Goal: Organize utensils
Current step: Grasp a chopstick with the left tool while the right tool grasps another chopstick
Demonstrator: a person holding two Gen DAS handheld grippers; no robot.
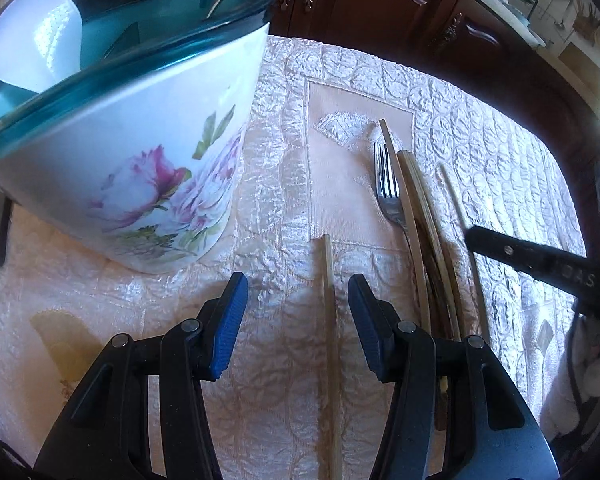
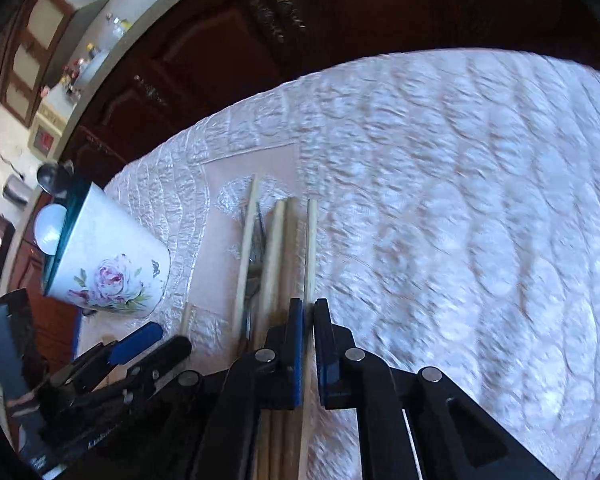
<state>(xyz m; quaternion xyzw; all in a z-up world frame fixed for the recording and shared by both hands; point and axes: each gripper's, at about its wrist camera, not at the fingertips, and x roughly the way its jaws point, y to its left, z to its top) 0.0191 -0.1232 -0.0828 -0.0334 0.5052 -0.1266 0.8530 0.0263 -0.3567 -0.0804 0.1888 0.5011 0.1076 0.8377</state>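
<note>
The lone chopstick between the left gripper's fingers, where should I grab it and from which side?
Grip the lone chopstick on its near shaft, from above. It lies flat on the tablecloth, apart from the other utensils, already lined up between the left gripper's open fingers.

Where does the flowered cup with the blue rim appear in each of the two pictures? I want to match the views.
Left wrist view: the flowered cup fills the upper left, very near, standing on the tablecloth.
Right wrist view: the cup is small at the left edge, tilted by the lens.
Shared landmark: the fork among the wooden sticks.
</note>
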